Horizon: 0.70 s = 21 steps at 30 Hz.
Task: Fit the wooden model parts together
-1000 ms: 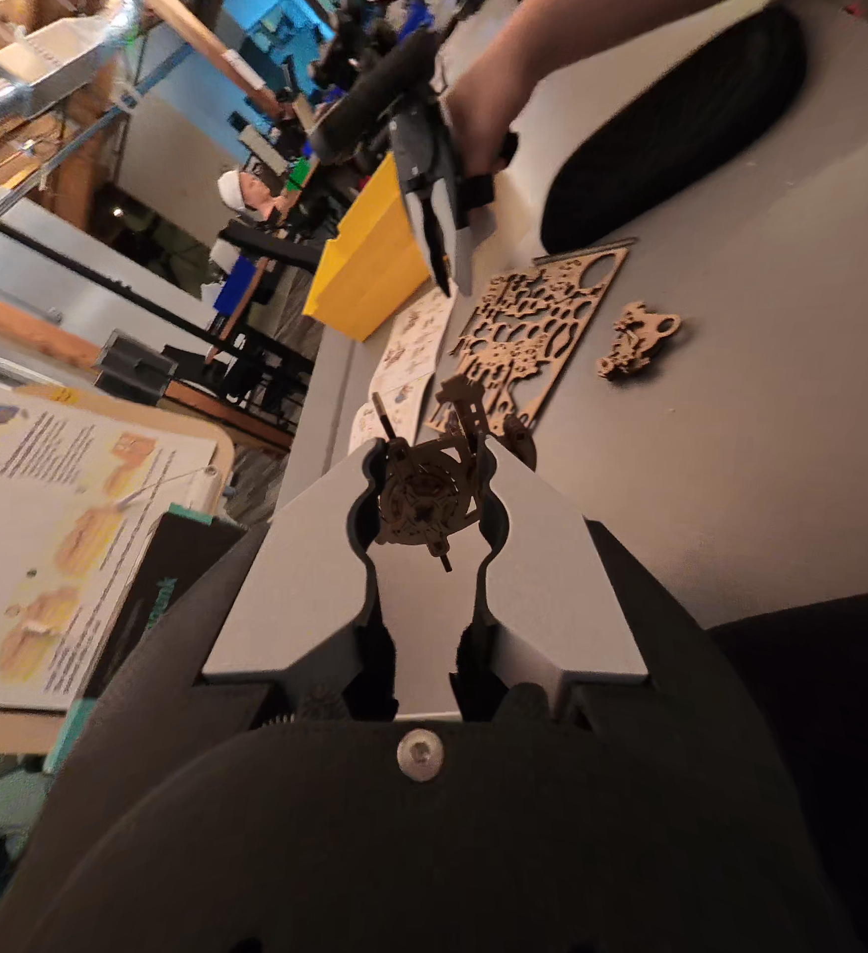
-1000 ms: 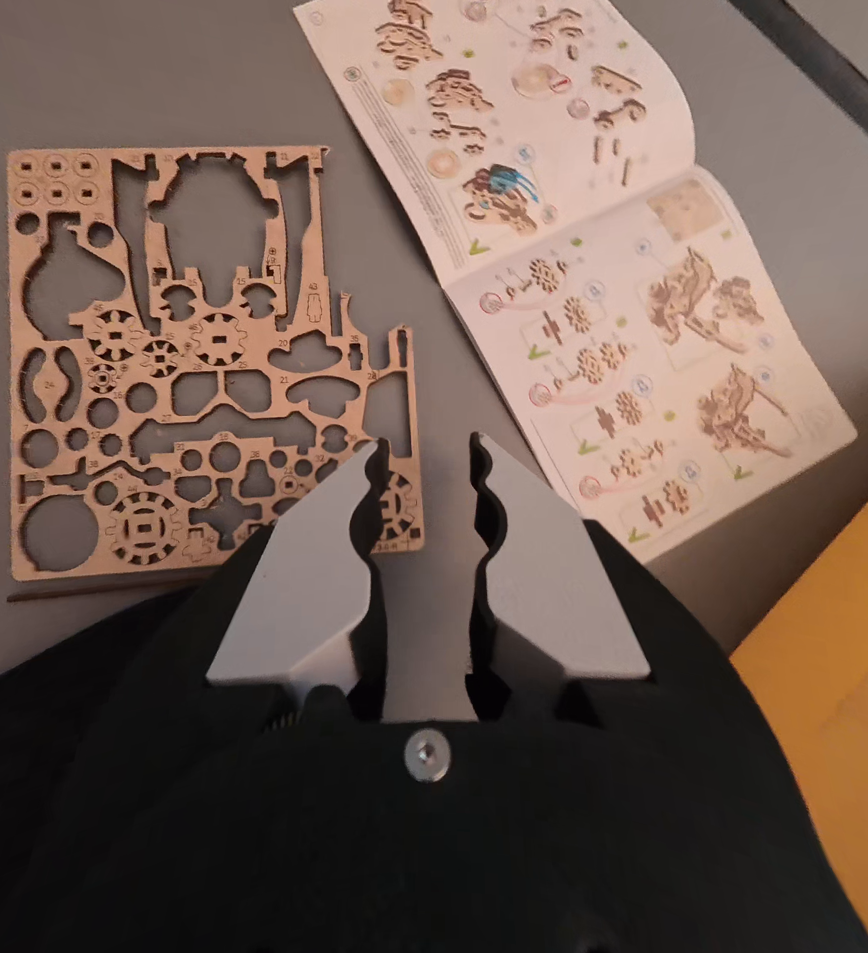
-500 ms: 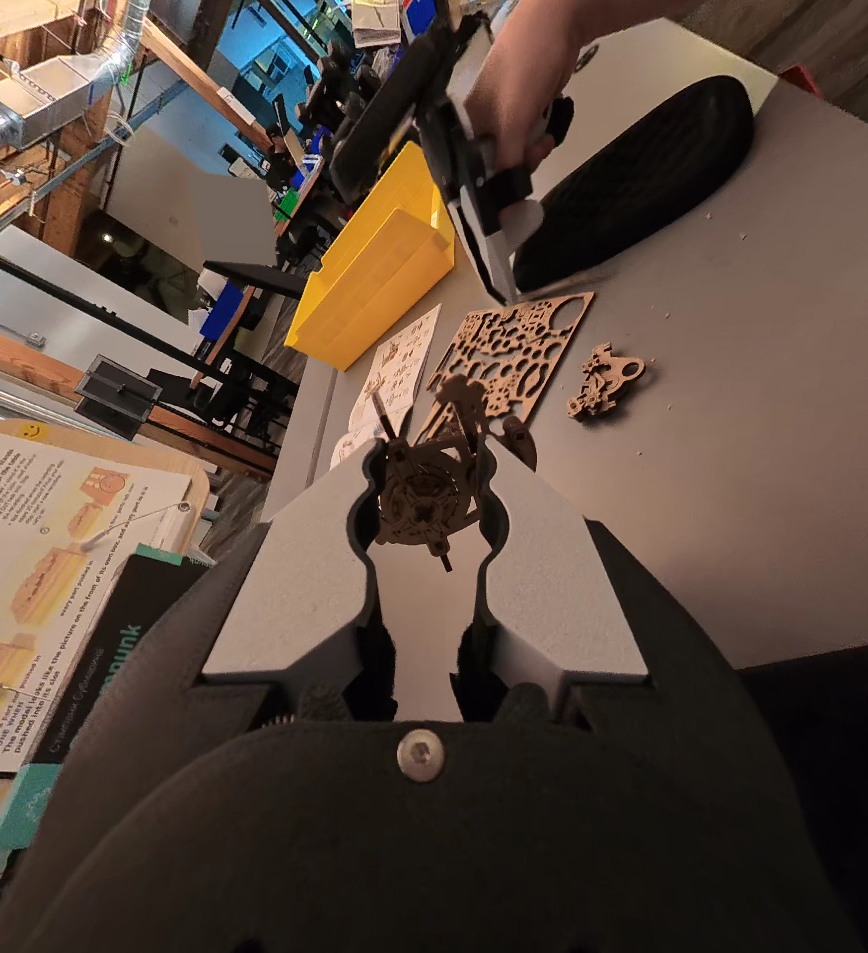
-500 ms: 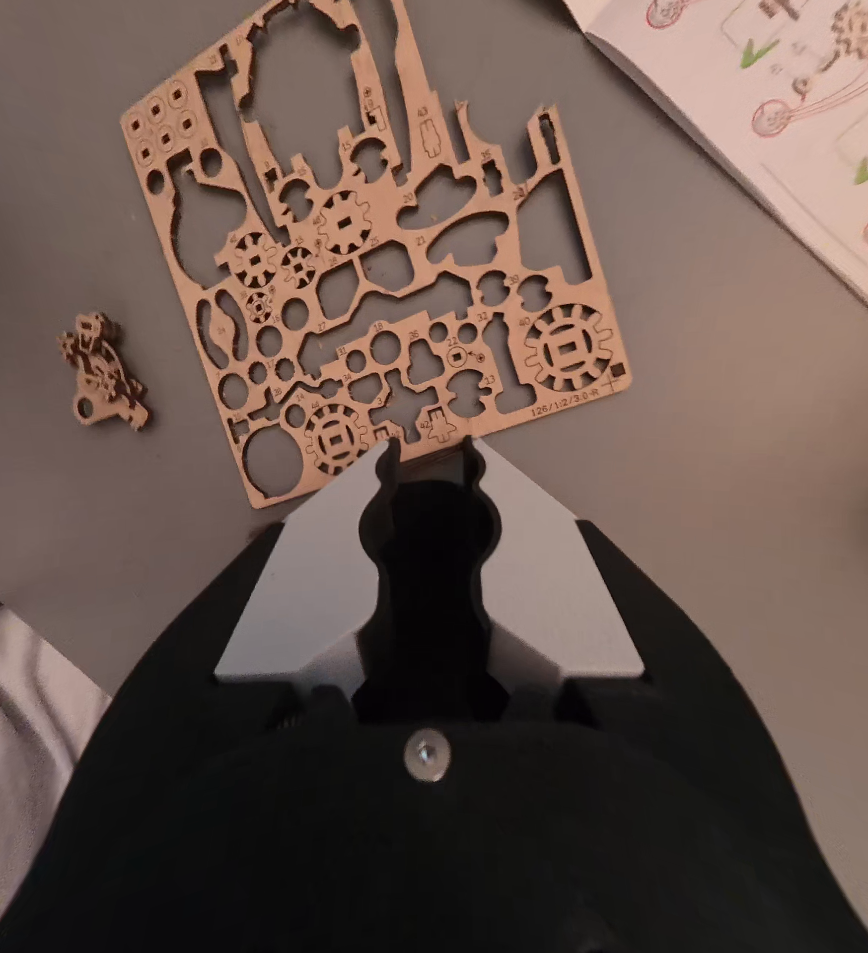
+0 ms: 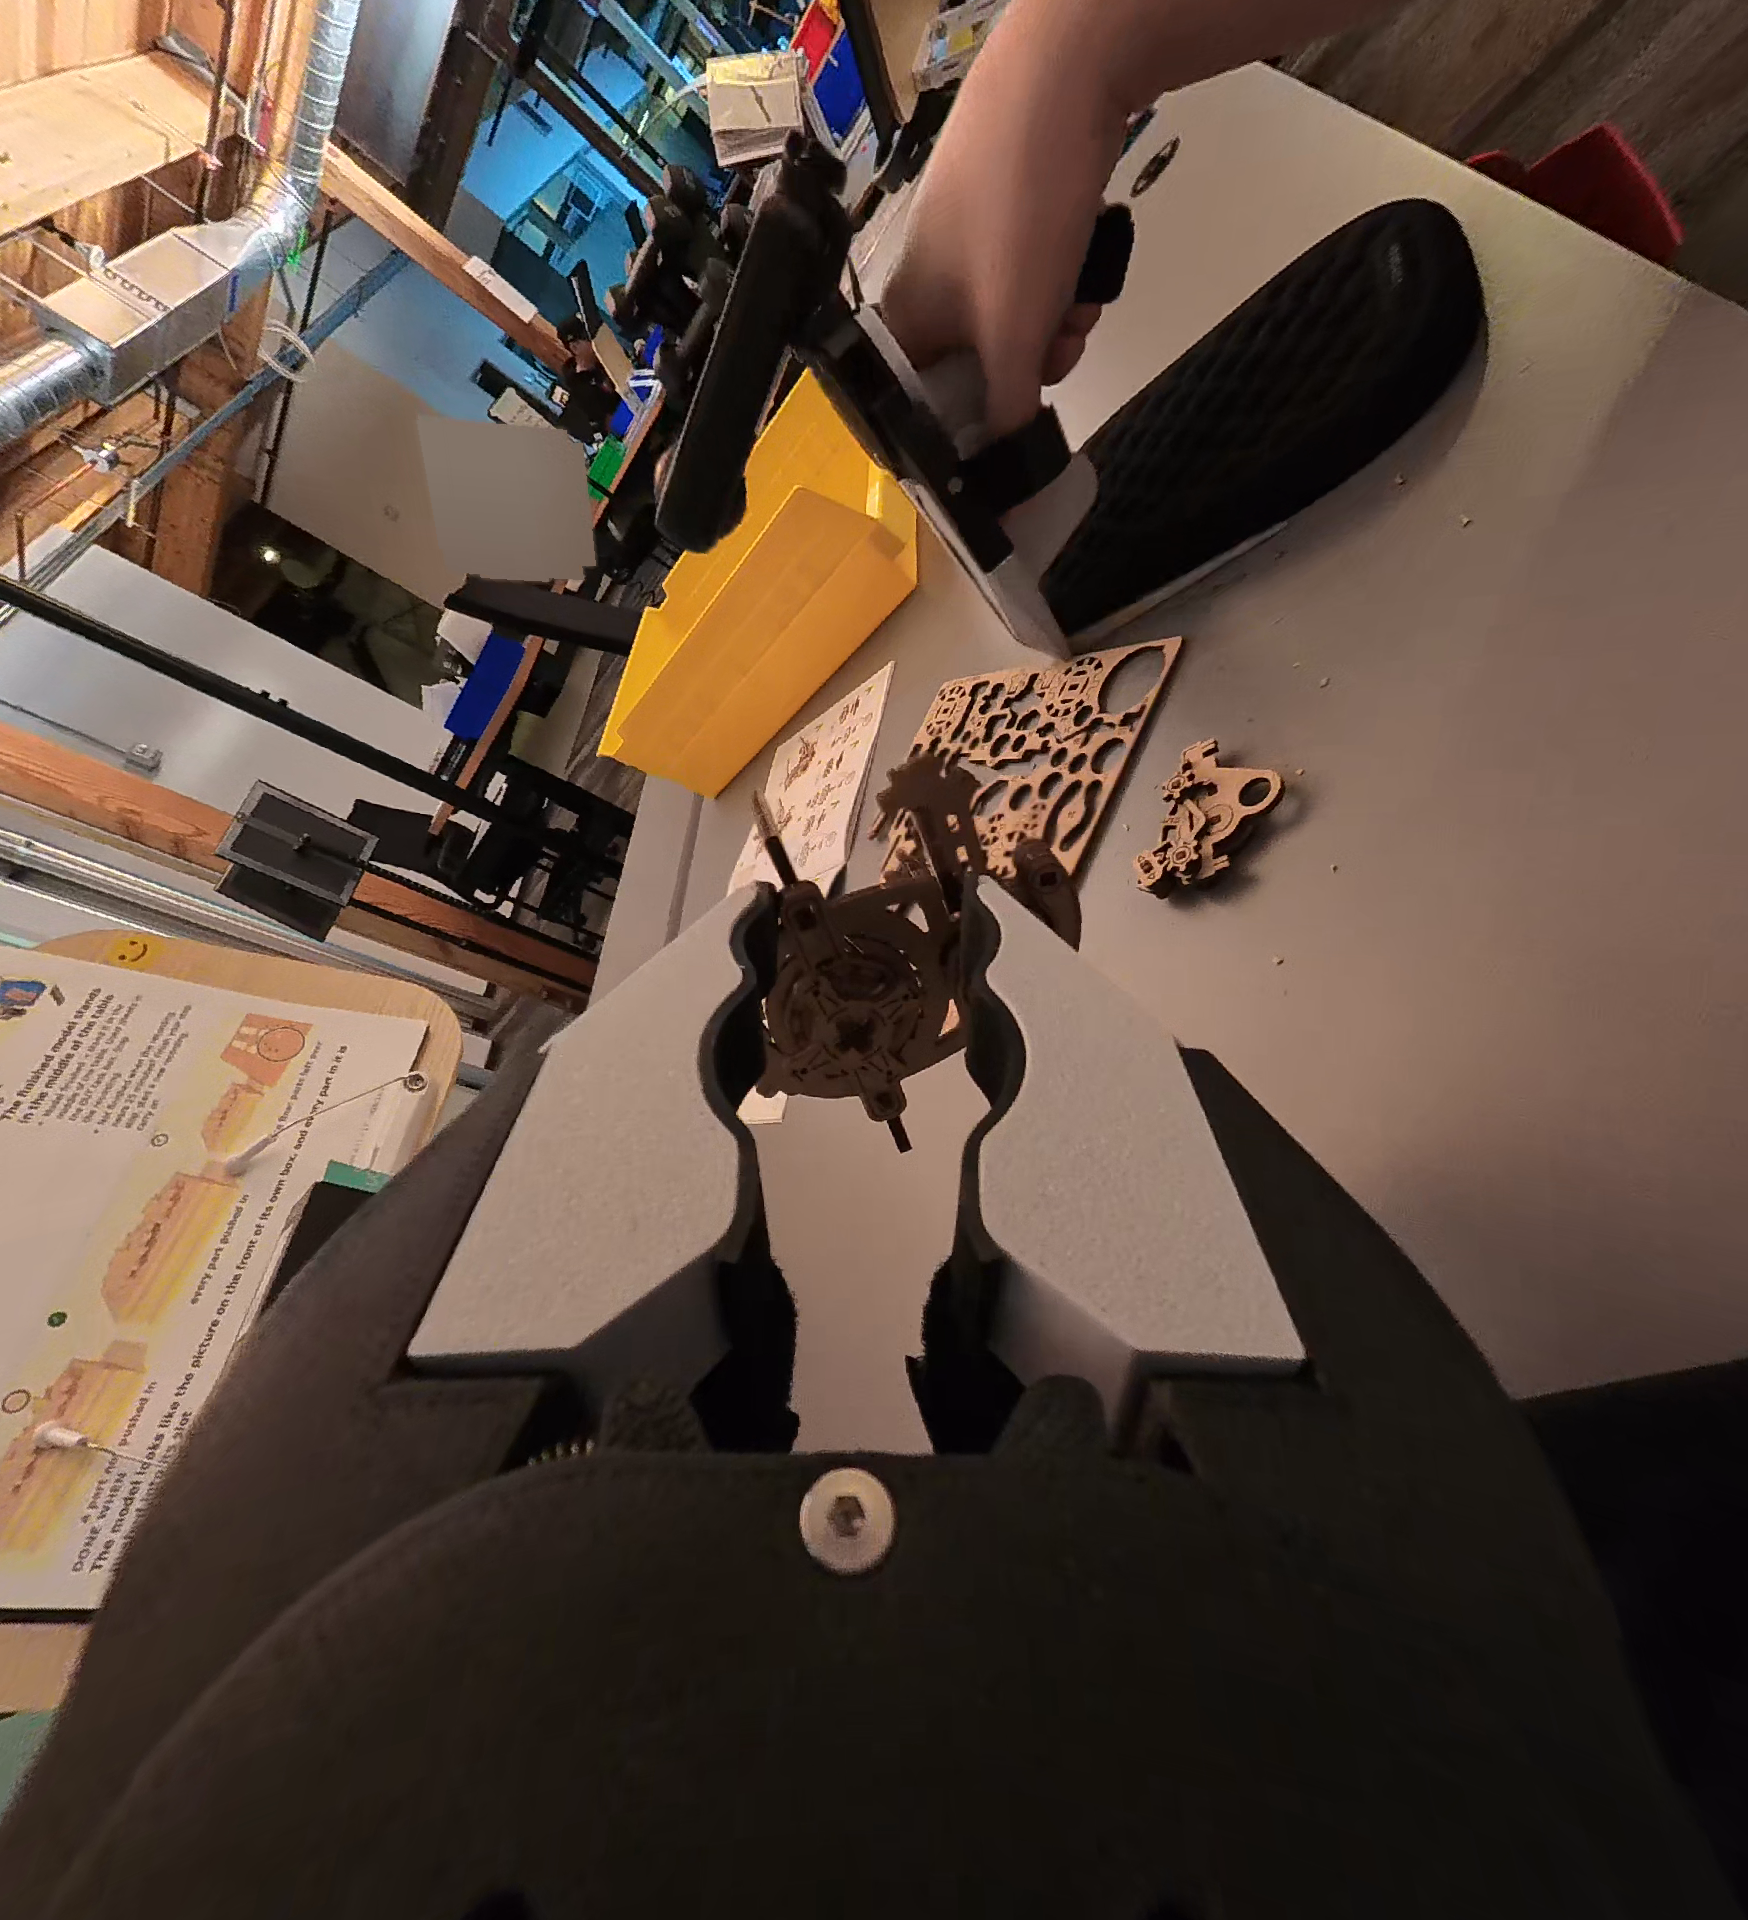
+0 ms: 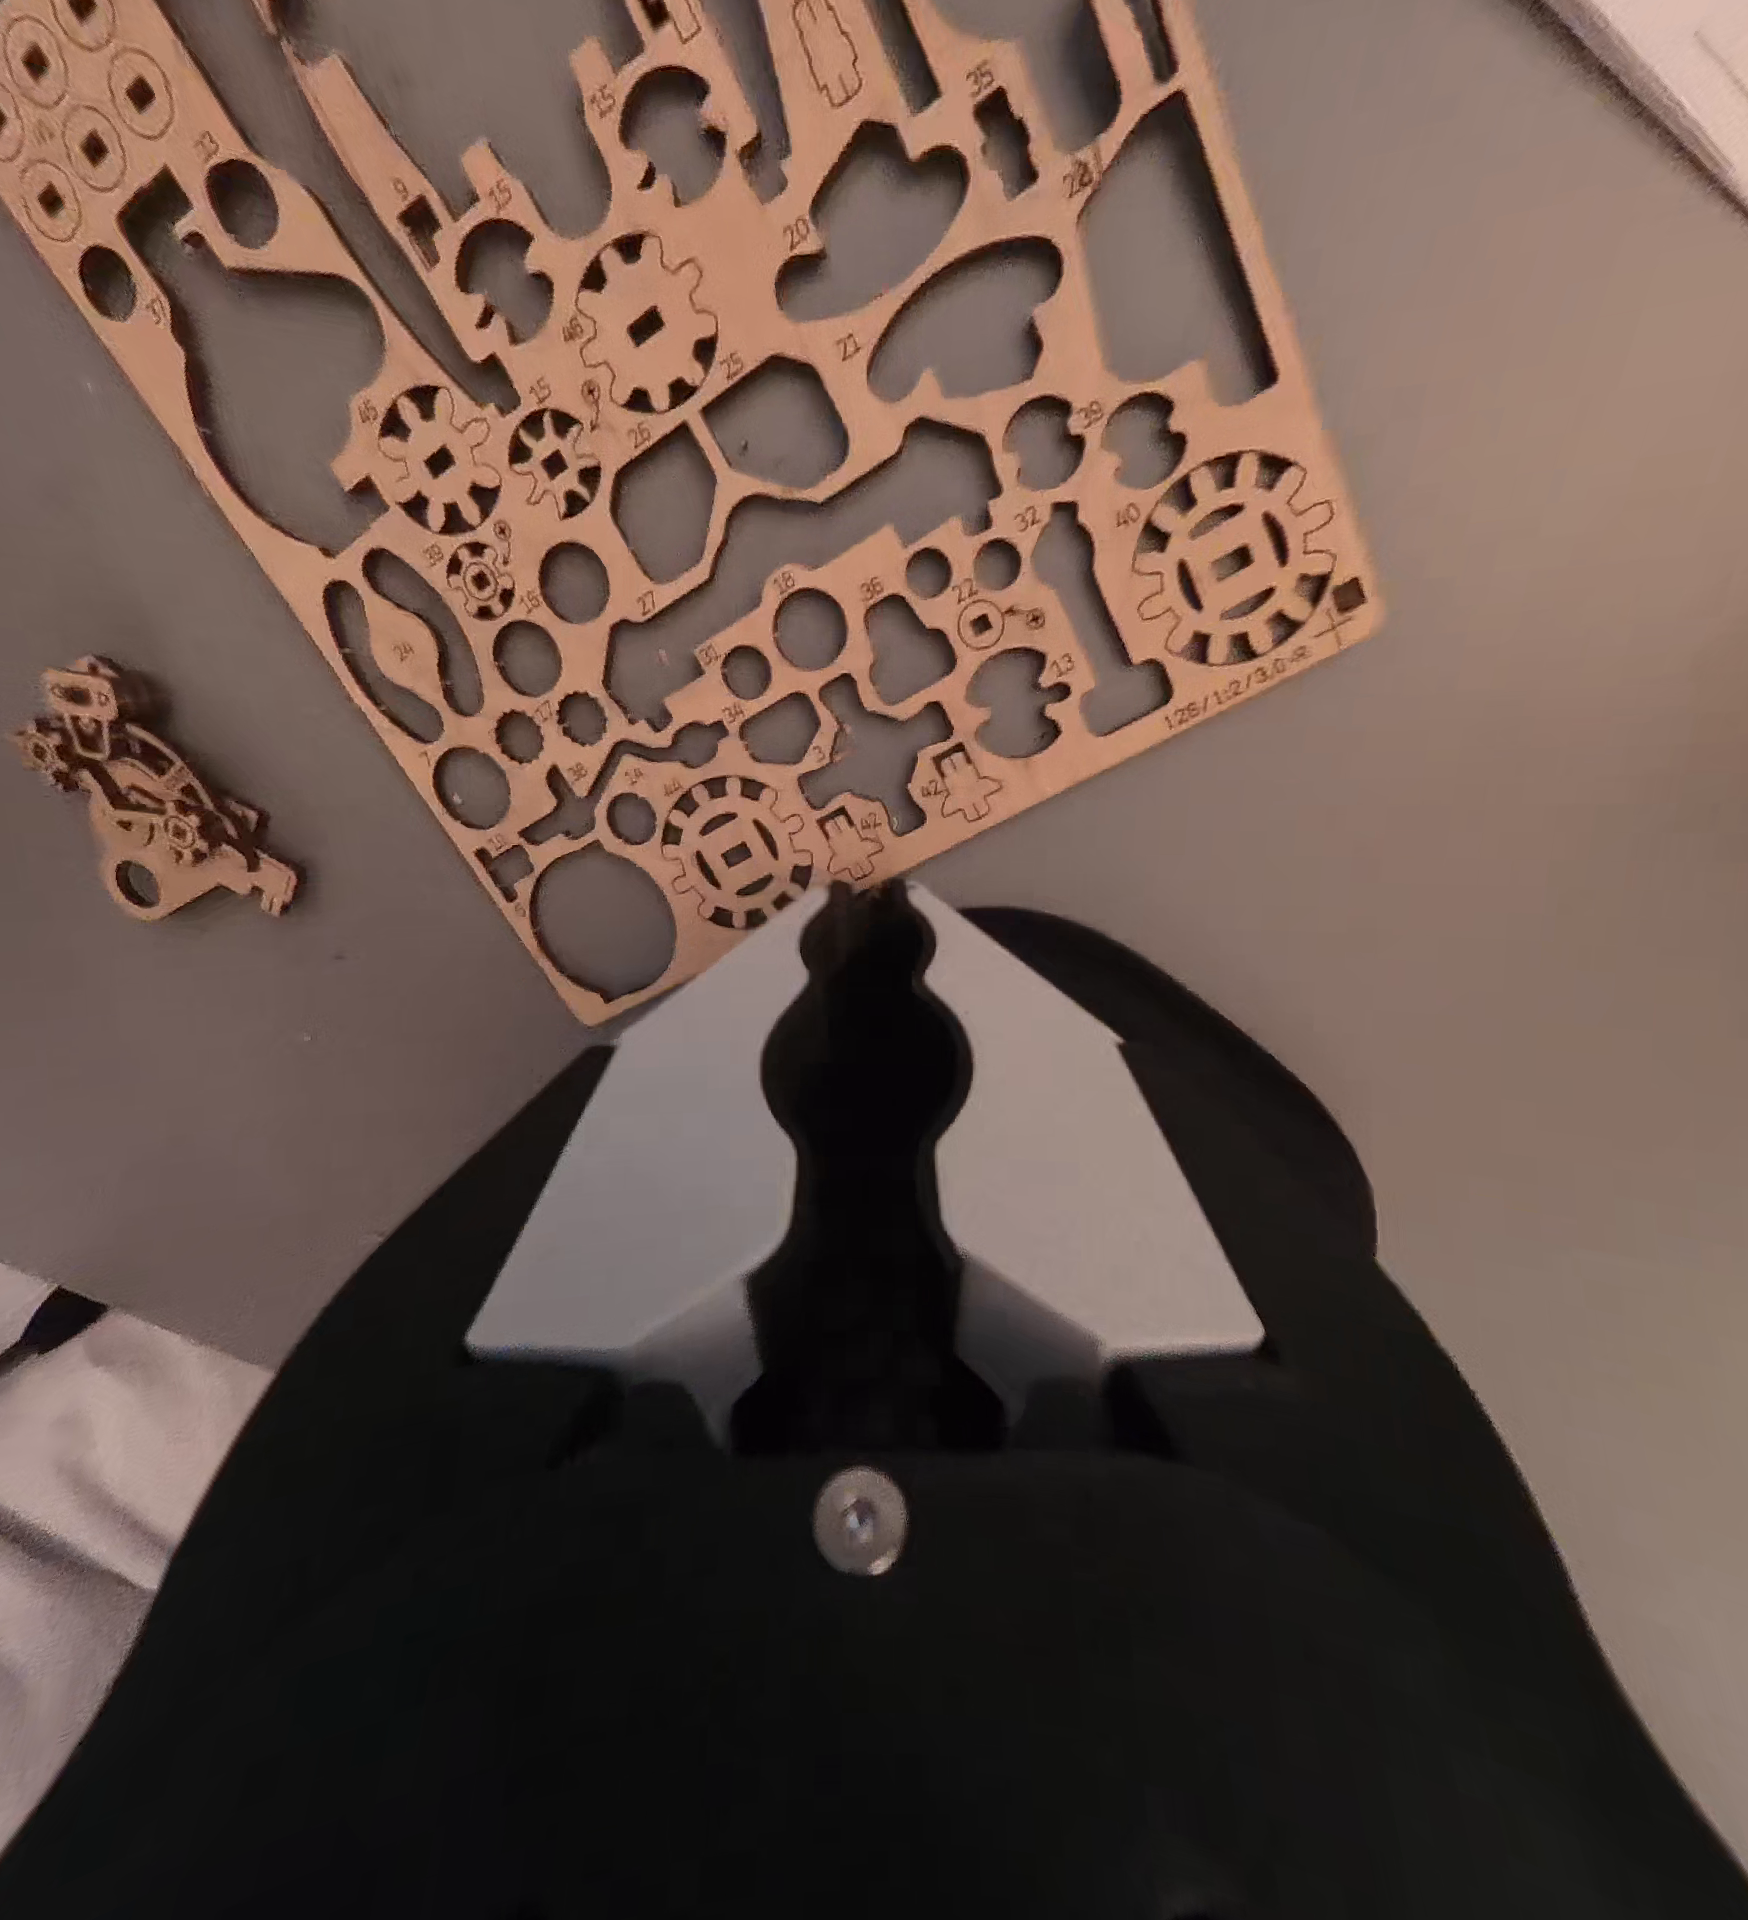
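Both views are dim and warm-toned. In the left wrist view the desk [image 5: 1472,935] is lit softly from above, and the far room glows blue. The wide lens bends lines near the edges. In the right wrist view the wooden sheet [image 6: 641,436] is slightly blurred, with soft shadows.

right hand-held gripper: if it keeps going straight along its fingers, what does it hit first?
Most likely the wooden parts sheet. The right hand-held gripper points down with its tips closed at the sheet's near edge, by the small cross-shaped cutouts. Whether the tips already touch it cannot be told. The grey table lies just beneath.
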{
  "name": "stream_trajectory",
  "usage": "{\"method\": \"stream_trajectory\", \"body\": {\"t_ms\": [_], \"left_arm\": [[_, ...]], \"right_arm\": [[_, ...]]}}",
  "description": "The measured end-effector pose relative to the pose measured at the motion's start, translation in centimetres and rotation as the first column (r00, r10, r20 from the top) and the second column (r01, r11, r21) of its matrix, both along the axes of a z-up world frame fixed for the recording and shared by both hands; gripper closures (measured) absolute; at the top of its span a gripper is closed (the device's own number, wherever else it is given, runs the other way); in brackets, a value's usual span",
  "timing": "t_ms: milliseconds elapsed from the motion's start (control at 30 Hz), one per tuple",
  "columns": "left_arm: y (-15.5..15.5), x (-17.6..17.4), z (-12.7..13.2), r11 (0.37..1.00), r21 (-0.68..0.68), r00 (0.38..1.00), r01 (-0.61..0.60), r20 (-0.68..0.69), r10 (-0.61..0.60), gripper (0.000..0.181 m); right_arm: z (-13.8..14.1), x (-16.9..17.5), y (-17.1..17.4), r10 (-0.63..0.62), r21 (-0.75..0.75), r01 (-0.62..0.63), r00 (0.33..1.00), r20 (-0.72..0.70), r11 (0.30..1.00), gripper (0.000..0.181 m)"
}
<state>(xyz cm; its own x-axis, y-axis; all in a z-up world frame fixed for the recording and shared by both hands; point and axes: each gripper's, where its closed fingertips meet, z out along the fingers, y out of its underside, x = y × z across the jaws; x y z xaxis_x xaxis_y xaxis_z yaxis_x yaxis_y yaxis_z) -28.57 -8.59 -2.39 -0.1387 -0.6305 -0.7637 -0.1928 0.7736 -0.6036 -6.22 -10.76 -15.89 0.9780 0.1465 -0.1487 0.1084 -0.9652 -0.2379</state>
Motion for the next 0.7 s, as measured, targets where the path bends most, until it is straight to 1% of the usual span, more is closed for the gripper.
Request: {"method": "stream_trajectory", "body": {"t_ms": [67,100,133,200,233,267,333,367,400,433,467,500,533,600,633,700], "left_arm": [[0.2,-0.1,0.0,1.000,0.004,1.000,-0.006,0.002,0.006,0.148],[0.2,-0.1,0.0,1.000,0.002,1.000,-0.007,0.003,0.007,0.148],[0.2,-0.1,0.1,1.000,0.001,1.000,-0.007,0.005,0.007,0.148],[0.2,-0.2,0.1,1.000,0.005,1.000,-0.006,0.011,0.006,0.148],[0.2,-0.2,0.2,1.000,0.013,1.000,-0.001,0.018,0.001,0.148],[0.0,-0.2,0.2,1.000,0.023,1.000,0.009,0.026,-0.009,0.148],[-0.5,-0.1,0.0,0.999,0.038,0.999,0.033,0.026,-0.034,0.149],[-0.9,0.0,-0.1,0.998,0.045,0.998,0.049,0.027,-0.051,0.149],[-1.4,0.2,-0.1,0.996,0.052,0.997,0.068,0.030,-0.070,0.149],[-1.8,0.3,-0.2,0.995,0.058,0.996,0.085,0.032,-0.087,0.149],[-2.3,0.4,-0.2,0.993,0.062,0.994,0.102,0.033,-0.104,0.148],[-2.8,0.5,-0.3,0.991,0.069,0.992,0.118,0.034,-0.121,0.148],[-3.2,0.7,-0.4,0.988,0.082,0.990,0.131,0.031,-0.134,0.148],[-4.1,0.9,-0.6,0.981,0.122,0.988,0.148,0.016,-0.151,0.149],[-4.5,1.0,-0.8,0.977,0.148,0.988,0.153,0.006,-0.156,0.149],[-5.3,1.3,-1.2,0.966,0.197,0.986,0.165,-0.020,-0.165,0.149]], "right_arm": [[0.0,-0.1,-0.1,0.046,0.005,-0.046,0.999,0.019,0.999,0.173],[0.1,-0.5,-0.2,0.050,0.012,-0.050,0.999,-0.001,0.999,0.175],[0.4,-1.2,-0.4,0.054,0.026,-0.053,0.997,-0.052,0.998,0.176],[2.4,-2.2,0.2,0.036,0.154,-0.015,0.991,-0.129,0.988,0.177],[3.7,-2.3,0.6,0.034,0.238,0.002,0.989,-0.145,0.971,0.178],[5.6,-2.7,1.2,0.058,0.354,0.000,0.986,-0.154,0.935,0.178],[9.3,-5.0,1.1,0.209,0.578,-0.092,0.968,-0.140,0.811,0.180],[11.1,-6.4,0.7,0.297,0.688,-0.159,0.951,-0.086,0.708,0.180],[12.7,-7.8,0.1,0.366,0.791,-0.224,0.931,0.000,0.570,0.180],[13.6,-8.7,-0.7,0.391,0.851,-0.281,0.915,0.098,0.444,0.180],[14.1,-9.6,-1.6,0.407,0.878,-0.330,0.896,0.177,0.346,0.180],[14.3,-10.2,-2.4,0.412,0.900,-0.334,0.888,0.202,0.280,0.180],[14.3,-10.7,-3.1,0.423,0.918,-0.305,0.889,0.178,0.254,0.180],[14.2,-12.1,-4.7,0.511,0.952,-0.214,0.856,0.075,0.220,0.179],[14.5,-12.4,-5.4,0.532,0.966,-0.182,0.844,0.058,0.183,0.180],[14.6,-12.6,-6.3,0.539,0.979,-0.178,0.837,0.098,0.098,0.180]]}}
